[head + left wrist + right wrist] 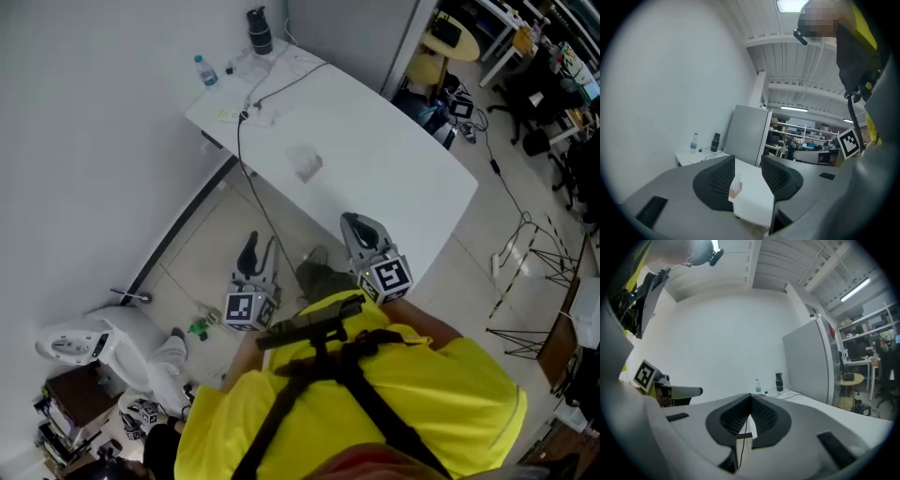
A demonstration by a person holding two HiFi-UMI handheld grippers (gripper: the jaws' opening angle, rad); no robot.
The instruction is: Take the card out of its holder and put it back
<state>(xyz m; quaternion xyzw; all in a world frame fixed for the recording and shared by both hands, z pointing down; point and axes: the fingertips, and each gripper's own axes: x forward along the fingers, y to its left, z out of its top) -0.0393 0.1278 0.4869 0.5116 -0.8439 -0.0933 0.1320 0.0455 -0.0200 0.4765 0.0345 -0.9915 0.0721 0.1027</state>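
Cube (387,277) on right tool (361,228) shows square marker.

The card holder (306,162) is small, a clear upright sleeve on a brownish base. It stands on the white table (394,178) at 12 o'clock in the head view. The card is too small to tell apart.

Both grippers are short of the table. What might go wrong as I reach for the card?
The card holder is small and stands free on the table; a nudge from a jaw may tip or slide it. The right gripper is shut, so it must open before it can grip. The black cable hangs off the table edge near the left gripper and may snag.
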